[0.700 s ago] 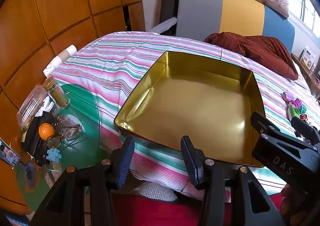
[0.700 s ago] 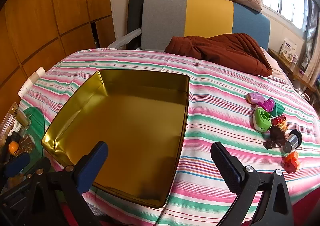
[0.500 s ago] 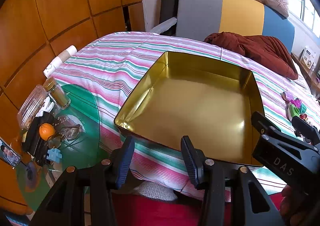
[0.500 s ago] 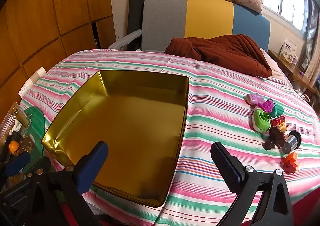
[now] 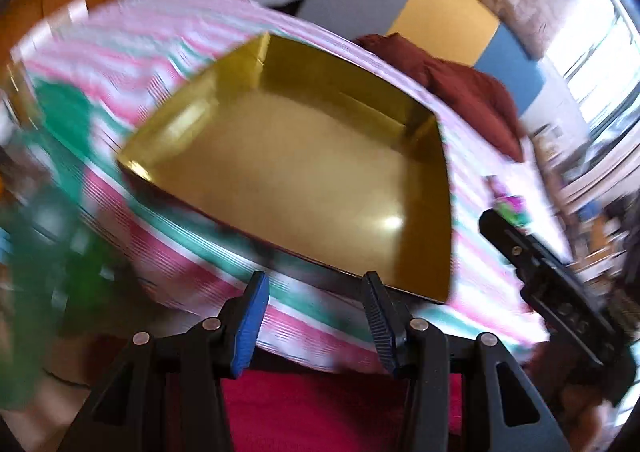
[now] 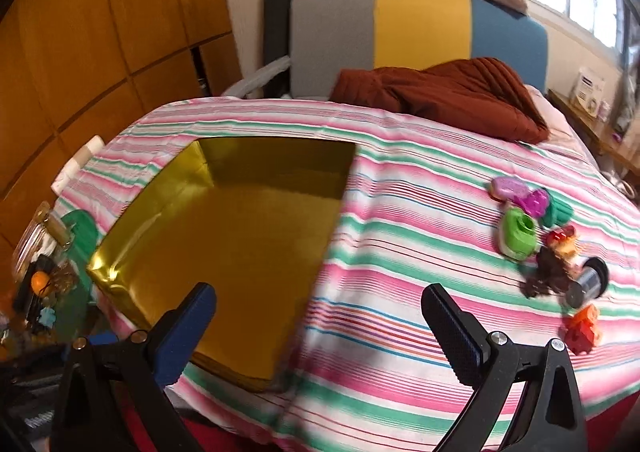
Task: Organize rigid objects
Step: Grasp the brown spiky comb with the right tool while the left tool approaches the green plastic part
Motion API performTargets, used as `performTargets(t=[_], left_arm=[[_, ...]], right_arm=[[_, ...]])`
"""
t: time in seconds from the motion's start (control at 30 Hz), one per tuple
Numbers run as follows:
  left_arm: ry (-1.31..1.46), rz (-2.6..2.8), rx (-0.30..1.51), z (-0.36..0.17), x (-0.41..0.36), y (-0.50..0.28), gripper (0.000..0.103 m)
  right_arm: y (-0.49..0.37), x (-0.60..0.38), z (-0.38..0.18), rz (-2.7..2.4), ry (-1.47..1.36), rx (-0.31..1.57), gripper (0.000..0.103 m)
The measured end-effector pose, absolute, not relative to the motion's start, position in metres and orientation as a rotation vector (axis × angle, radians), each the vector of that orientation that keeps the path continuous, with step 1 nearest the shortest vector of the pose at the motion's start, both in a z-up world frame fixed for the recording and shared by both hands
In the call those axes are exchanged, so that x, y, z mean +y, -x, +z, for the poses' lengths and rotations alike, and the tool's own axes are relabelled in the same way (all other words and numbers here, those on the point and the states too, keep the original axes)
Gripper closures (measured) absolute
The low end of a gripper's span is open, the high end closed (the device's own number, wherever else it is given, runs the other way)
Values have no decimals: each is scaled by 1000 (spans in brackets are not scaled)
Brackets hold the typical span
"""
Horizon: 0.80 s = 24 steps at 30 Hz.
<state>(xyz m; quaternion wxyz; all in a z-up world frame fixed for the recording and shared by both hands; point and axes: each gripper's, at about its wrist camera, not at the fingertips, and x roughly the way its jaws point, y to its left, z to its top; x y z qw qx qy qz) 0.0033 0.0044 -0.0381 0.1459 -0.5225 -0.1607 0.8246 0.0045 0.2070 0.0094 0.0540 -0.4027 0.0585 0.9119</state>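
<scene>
Striped bed point(image 6: 400, 211): gold tin point(image 6: 240, 252), toys point(image 6: 540, 236)

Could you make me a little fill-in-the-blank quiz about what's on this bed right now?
1. The gold tin holds ____ at the moment.
2. The small toys lie on the striped ____, apart from the tin.
3. The jaws of the right gripper stand ____, holding nothing.
4. The crumpled blanket by the headboard is dark ____.

Missing words: nothing; bedspread; open; red
</scene>
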Motion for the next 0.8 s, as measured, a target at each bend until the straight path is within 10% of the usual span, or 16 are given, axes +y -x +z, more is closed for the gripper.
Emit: performTargets(t=[0.8], left_arm=[[1368, 2228, 5, -32, 107, -32, 54]], right_arm=[[4, 444, -17, 2409, 1246, 326, 9]])
